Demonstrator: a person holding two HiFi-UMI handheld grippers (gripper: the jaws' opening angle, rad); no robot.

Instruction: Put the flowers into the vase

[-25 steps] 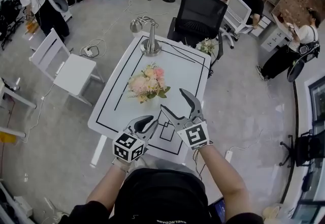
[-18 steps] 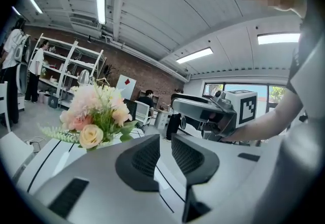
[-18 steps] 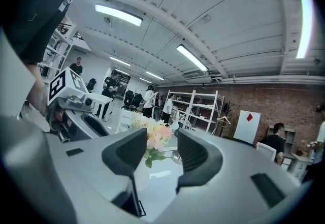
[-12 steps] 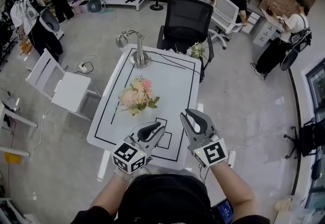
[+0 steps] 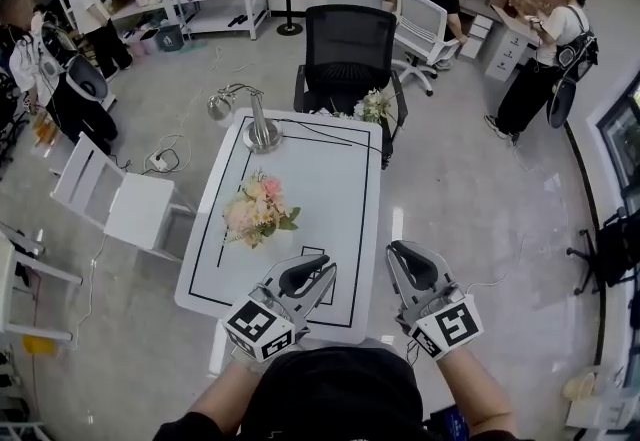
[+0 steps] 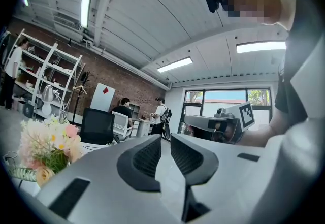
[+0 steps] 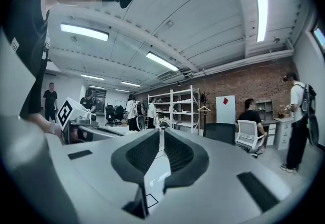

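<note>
A bouquet of pink and cream flowers (image 5: pixel 255 212) rests on the left half of the white table (image 5: pixel 340 189); it also shows in the left gripper view, bouquet (image 6: pixel 48 149). A smaller bunch of flowers (image 5: pixel 376 109) sits at the table's far edge by the black chair. I cannot make out a vase for certain. My left gripper (image 5: pixel 322 271) hovers over the near table edge, shut and empty. My right gripper (image 5: pixel 400 252) hangs just off the near right corner; its jaws have just been closing, nothing between them. Both point level, well short of the bouquet.
A silver stand with a lamp-like head (image 5: pixel 260 129) stands at the table's far left corner. A black office chair (image 5: pixel 348 49) is behind the table, a white chair (image 5: pixel 125 209) to its left. Several people stand or sit around the room.
Both grippers have drawn back from the bouquet toward the near table edge. The right gripper's jaws went from wide open to nearly together. The right hand slid to the right, off the table.
</note>
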